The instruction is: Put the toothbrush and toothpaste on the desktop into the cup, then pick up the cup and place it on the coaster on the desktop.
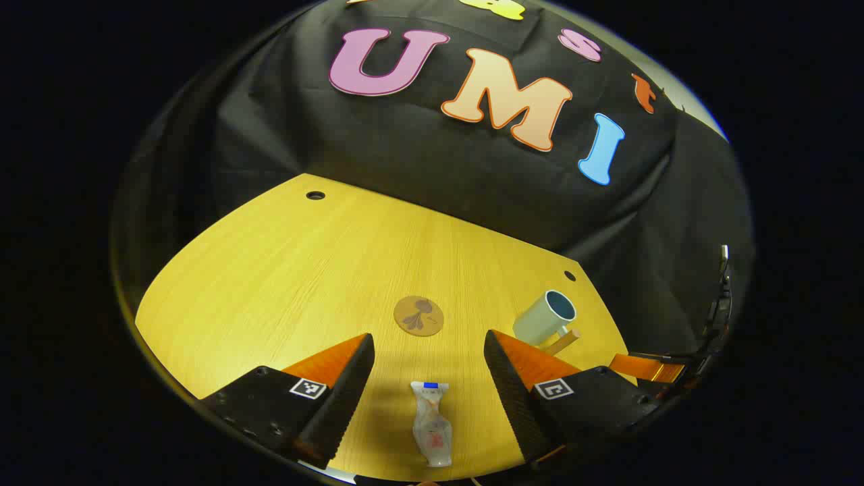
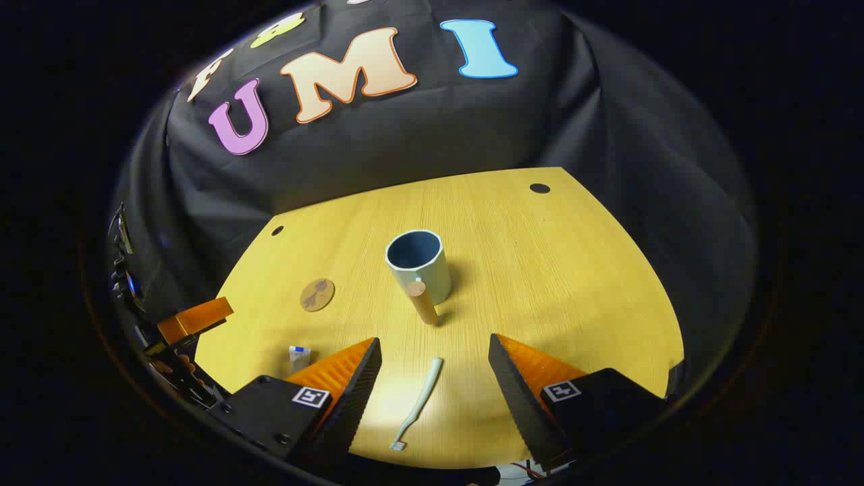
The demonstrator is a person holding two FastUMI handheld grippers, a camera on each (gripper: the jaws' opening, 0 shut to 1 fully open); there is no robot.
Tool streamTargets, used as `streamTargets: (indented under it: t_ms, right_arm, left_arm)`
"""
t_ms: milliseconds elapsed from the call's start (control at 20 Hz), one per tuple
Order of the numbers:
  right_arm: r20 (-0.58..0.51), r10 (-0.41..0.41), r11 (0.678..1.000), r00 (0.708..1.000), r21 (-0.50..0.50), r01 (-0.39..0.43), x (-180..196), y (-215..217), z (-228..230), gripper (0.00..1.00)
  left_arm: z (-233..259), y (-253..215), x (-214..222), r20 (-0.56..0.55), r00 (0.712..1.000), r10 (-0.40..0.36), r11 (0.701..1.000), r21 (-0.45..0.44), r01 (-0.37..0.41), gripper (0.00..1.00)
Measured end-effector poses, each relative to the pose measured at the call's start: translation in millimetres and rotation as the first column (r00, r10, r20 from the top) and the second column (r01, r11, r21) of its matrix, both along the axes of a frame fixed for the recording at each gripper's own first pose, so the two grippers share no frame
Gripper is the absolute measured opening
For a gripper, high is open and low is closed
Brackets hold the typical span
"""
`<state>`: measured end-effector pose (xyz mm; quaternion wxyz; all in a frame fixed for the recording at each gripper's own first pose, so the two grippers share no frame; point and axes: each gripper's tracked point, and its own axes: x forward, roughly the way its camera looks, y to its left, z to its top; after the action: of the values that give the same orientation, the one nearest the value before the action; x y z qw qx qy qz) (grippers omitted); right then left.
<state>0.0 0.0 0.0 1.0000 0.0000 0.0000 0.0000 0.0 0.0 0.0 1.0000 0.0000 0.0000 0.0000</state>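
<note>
In the left gripper view, a white toothpaste tube (image 1: 430, 424) with a blue cap lies flat on the yellow desktop (image 1: 283, 270), between the fingers of my open left gripper (image 1: 429, 347). Beyond it are the round brown coaster (image 1: 418, 315) and the pale cup (image 1: 545, 317) with a wooden handle. In the right gripper view, a pale toothbrush (image 2: 418, 403) lies on the desktop (image 2: 553, 270) between the fingers of my open right gripper (image 2: 435, 351). The cup (image 2: 418, 265) stands upright just ahead, its handle toward me. The coaster (image 2: 317, 294) and the toothpaste cap end (image 2: 299, 356) lie to the left.
Black cloth walls rise right behind the desktop's far edge. Small dark holes (image 1: 315, 195) (image 2: 539, 188) mark the far corners. The other gripper shows at the right edge of the left gripper view (image 1: 644, 366) and at the left edge of the right gripper view (image 2: 194, 318).
</note>
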Motion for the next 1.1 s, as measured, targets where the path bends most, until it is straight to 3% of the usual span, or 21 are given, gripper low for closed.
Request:
streamTargets:
  t_ms: [100, 200, 250, 350, 400, 550, 600, 700, 750, 800, 850, 1000, 1050, 1100]
  right_arm:
    - [-0.01, -0.009, 1.0, 1.0, -0.014, 0.009, 0.7, -2.4, -3.1, 0.98]
    - [-0.03, -0.018, 1.0, 0.999, -0.027, 0.017, 3.2, -3.9, -8.8, 0.94]
    - [-0.043, -0.019, 0.999, 0.999, -0.03, 0.017, 3.1, -4.3, -11.9, 0.98]
    - [-0.067, -0.017, 0.999, 0.998, -0.034, 0.015, 4.6, -4.8, -17.8, 0.94]
    - [-0.08, -0.017, 0.999, 0.997, -0.037, 0.014, 6.1, -4.0, -21.8, 0.98]
    - [-0.117, -0.016, 0.999, 0.993, -0.049, 0.01, 11.1, -1.2, -27.9, 0.94]
    - [-0.132, -0.016, 0.999, 0.991, -0.053, 0.009, 14.1, 0.0, -31.8, 0.98]
    - [-0.167, -0.019, 0.998, 0.986, -0.061, 0.009, 19.8, 1.2, -36.6, 0.94]
    - [-0.185, -0.023, 0.998, 0.983, -0.063, 0.011, 23.0, 1.5, -38.4, 0.98]
    - [-0.202, -0.025, 0.998, 0.979, -0.059, 0.013, 26.2, 3.0, -40.5, 0.94]
    - [-0.221, -0.021, 0.999, 0.975, -0.05, 0.01, 29.5, 5.5, -42.1, 0.99]
    - [-0.291, -0.022, 0.999, 0.956, -0.029, 0.014, 44.9, 10.3, -51.8, 0.94]
    - [-0.319, -0.039, 0.999, 0.947, -0.038, 0.029, 50.2, 8.5, -55.9, 0.98]
    - [-0.342, -0.053, 0.998, 0.938, -0.048, 0.038, 54.6, 7.3, -61.1, 0.92]
  left_arm:
    - [-6.4, 2.0, 2.2, -0.026, 1.0, 0.006, 1.0, 0.013, -0.006, 0.95]
    - [-10.2, 7.4, 3.5, -0.041, 0.999, 0.019, 0.999, 0.051, -0.017, 0.95]
    - [-10.2, 8.6, 4.1, -0.045, 0.999, 0.024, 0.997, 0.069, -0.021, 0.95]
    - [-11.8, 8.8, 4.2, -0.048, 0.999, 0.025, 0.996, 0.084, -0.021, 0.96]
    - [-12.0, 8.2, 4.3, -0.05, 0.998, 0.024, 0.996, 0.085, -0.019, 0.95]
    - [-15.2, 9.4, 5.0, -0.062, 0.998, 0.031, 0.995, 0.1, -0.025, 0.96]
    - [-17.7, 10.2, 5.4, -0.064, 0.997, 0.035, 0.993, 0.113, -0.028, 0.95]
    - [-21.3, 12.3, 4.8, -0.072, 0.996, 0.046, 0.988, 0.152, -0.034, 0.95]
    - [-23.8, 14.4, 4.4, -0.075, 0.996, 0.054, 0.984, 0.175, -0.04, 0.95]
    - [-26.9, 16.1, 3.9, -0.078, 0.995, 0.062, 0.98, 0.195, -0.046, 0.95]
    - [-30.1, 17.1, 4.1, -0.083, 0.994, 0.068, 0.977, 0.206, -0.049, 0.95]
    - [-41.2, 14.7, -1.1, -0.106, 0.992, 0.064, 0.978, 0.203, -0.041, 0.95]
    - [-43.1, 14.7, -0.5, -0.11, 0.992, 0.064, 0.98, 0.195, -0.042, 0.96]
    - [-45.7, 15.5, 0.5, -0.114, 0.991, 0.068, 0.981, 0.189, -0.045, 0.96]
